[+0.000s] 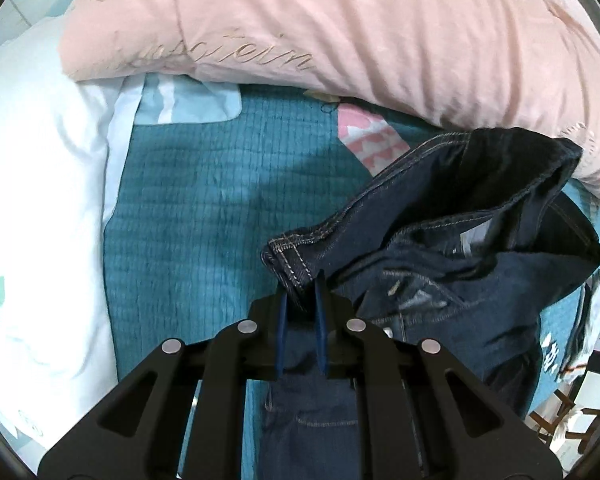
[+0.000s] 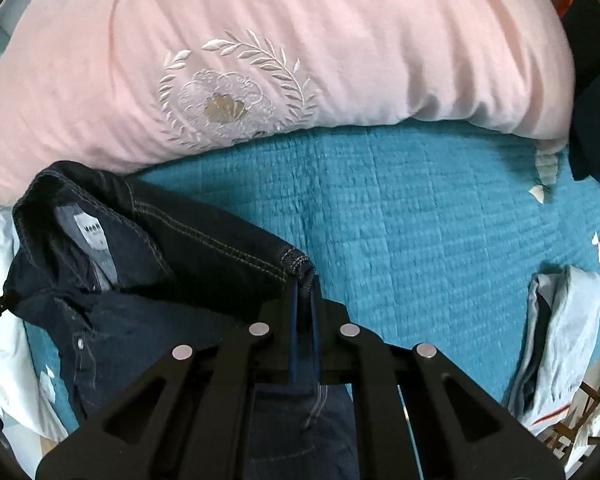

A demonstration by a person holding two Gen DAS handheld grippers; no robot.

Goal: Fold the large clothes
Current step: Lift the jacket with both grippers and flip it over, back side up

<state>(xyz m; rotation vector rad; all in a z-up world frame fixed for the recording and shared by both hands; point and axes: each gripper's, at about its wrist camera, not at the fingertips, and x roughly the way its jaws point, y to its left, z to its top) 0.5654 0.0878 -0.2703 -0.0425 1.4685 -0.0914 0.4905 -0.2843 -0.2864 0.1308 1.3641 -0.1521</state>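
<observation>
Above the quilt [image 1: 204,208], each gripper [image 1: 302,280] [image 2: 305,284] pinches one jeans [image 1: 440,280] waistband corner.

Ahead of each claw, bare teal quilt [image 2: 400,216] leaves passing room; beyond, the pink duvet [image 2: 340,40] blocks. Right of the right claw [image 2: 305,280] lie folded clothes [image 2: 560,332].

Dark denim jeans [image 1: 440,280] w/ pale stitching, ribbed teal quilt [image 1: 204,208], soft matt pink cotton duvet [image 2: 340,40]

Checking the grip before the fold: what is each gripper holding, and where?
Both hold the jeans by the waistband: left gripper at one end, right gripper at the other.
</observation>
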